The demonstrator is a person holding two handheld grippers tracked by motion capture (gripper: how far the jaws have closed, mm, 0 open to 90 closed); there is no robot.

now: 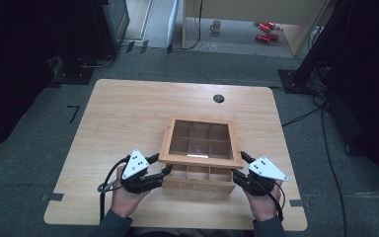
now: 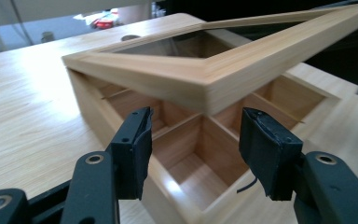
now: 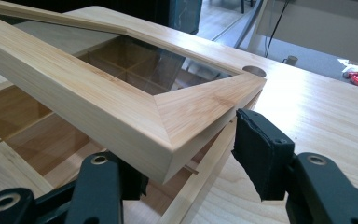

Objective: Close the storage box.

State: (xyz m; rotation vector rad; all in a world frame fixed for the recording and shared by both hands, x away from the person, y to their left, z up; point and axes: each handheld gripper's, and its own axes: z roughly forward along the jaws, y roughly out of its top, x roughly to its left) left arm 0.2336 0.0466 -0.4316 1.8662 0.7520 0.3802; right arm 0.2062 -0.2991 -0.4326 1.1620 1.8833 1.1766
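Both forearms low — R hand-held gripper (image 3: 191, 154) pinching raised lid (image 3: 121, 107).

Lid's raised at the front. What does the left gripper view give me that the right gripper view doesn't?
Left gripper view: the left tongs stand open astride the box's front wall, both pads bare, with open compartments straight ahead under the raised lid. Right gripper view: the right tongs sit at the lid's corner, which covers one pad, so a grip cannot be confirmed. Both: the glass-paned lid tilted up off the box, and the table.
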